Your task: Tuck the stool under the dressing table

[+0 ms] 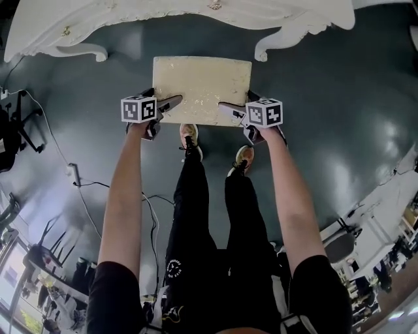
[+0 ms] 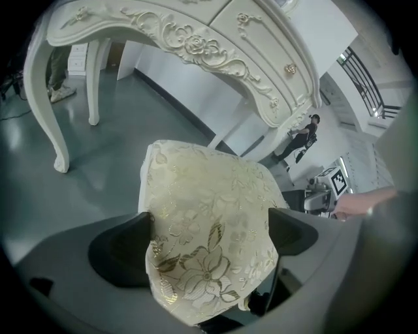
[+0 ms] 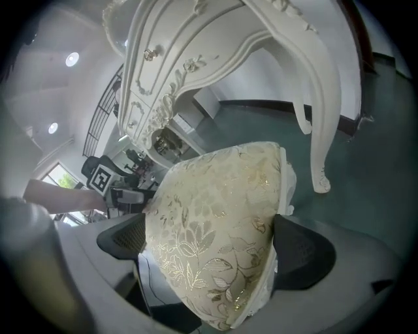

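Although the stool [image 1: 201, 88] stands straight before the table [image 1: 163, 19], it is not yet under it. In the head view a strip of bare floor [image 1: 196, 44] lies between the far edge of the stool and the table front, so I judge that the task is about half done. The grasp is made and the stool is lined up with the gap between the two front legs [image 1: 85, 51]. What is left is to push it forward into this gap and then to let go. The left gripper [image 1: 168, 104] holds the near left corner of the cushion [image 2: 209, 215], and the right gripper [image 1: 230, 108] holds the near right corner. In each gripper view the cushion fills the whole space between the two jaws, and both pads press against its sides, so both grippers are clamped on the stool with the jaws standing wide. The corner of the cushion reaches deep between the jaws, past the pads. The rest of the stool extends away from them toward the table.
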A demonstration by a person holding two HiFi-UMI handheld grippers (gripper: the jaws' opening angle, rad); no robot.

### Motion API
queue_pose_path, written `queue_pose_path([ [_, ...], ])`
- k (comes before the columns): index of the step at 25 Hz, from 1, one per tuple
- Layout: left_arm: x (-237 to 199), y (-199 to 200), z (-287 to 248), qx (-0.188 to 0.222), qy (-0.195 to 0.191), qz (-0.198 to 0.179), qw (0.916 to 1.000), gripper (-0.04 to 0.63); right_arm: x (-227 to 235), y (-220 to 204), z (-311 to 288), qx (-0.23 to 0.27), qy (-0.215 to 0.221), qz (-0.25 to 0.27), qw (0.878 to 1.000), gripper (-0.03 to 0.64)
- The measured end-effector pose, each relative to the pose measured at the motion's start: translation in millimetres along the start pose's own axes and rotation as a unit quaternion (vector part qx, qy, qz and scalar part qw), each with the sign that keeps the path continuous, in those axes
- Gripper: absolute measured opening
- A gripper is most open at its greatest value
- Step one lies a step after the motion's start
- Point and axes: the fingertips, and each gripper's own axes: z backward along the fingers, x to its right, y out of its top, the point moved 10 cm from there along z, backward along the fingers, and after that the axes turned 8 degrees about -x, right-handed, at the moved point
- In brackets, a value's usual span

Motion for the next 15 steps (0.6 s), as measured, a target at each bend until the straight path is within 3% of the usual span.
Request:
queue_pose_path([
  [6,-47,24,24,-0.009,-0.009,-0.006,0.9999,0.545,-22,41,-40,0.015,-0.014,-0.016,1.0,0.603],
  [15,-92,77,35,0.005,0.002,0.0,1.0,0.548,-27,108,-73,0.02,-0.01,0.003,1.0,0.603],
])
